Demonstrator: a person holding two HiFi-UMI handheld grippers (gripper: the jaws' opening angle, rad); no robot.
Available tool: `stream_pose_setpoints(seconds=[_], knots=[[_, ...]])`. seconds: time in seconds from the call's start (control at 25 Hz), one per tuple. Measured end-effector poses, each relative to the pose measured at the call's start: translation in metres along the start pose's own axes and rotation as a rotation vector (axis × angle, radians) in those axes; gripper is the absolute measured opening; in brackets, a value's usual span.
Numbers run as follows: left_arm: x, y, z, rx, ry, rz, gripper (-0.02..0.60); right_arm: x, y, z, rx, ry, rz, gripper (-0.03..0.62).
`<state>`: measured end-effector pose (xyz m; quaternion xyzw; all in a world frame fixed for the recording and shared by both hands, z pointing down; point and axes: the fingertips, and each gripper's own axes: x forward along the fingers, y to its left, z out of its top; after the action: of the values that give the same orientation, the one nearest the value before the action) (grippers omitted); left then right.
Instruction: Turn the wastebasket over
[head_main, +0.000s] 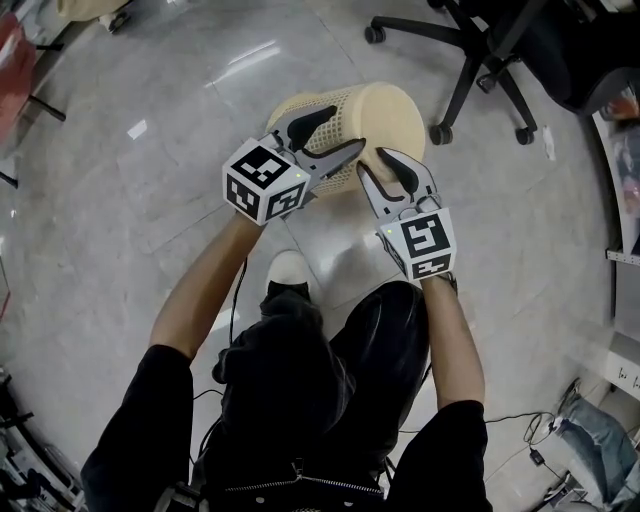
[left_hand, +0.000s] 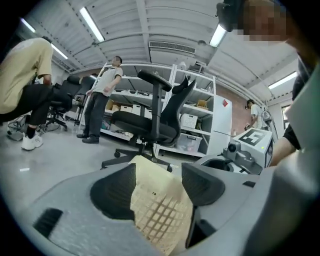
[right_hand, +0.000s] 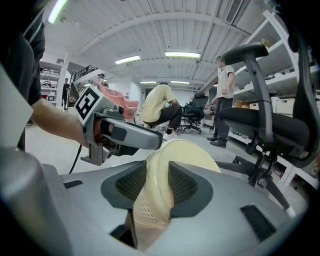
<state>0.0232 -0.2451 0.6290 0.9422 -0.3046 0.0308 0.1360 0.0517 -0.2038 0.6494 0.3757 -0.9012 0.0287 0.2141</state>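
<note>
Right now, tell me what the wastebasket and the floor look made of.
Wastebasket: likely moulded plastic, cream, matte; open lattice wall, smooth solid base. Floor: probably polished stone or tile, pale grey, glossy; it mirrors ceiling lights and shows thin joint lines.

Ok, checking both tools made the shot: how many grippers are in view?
2. The left gripper is at the wastebasket's near left side; the right gripper at its near right.
</note>
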Motion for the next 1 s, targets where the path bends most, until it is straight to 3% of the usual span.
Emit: stream_pose_setpoints(seconds=[0.16,0.52,0.68,0.8,1.0], knots=[[0.005,-0.002,-0.009,-0.013,0.051,0.014,0.313,0.003,0.011,0.001,-0.014,-0.001,0.023,0.14],[0.003,0.0,-0.013,0.011,0.079,0.028,0.313,-0.002,0.013,0.003,-0.012,-0.034,0.038,0.137],[0.0,0.006,-0.014,0.001,0.081,0.029,0.313,-0.029,-0.019,0.002,0.03,-0.072,-0.051,0.137],[-0.004,0.01,-0.016,-0.003,0.079,0.028,0.313,-0.039,-0.062,-0.013,0.152,-0.062,-0.131,0.142],[-0.009,0.011,-0.021,-0.002,0.081,0.018,0.313,-0.02,-0.092,-0.044,0.401,-0.029,-0.105,0.204]])
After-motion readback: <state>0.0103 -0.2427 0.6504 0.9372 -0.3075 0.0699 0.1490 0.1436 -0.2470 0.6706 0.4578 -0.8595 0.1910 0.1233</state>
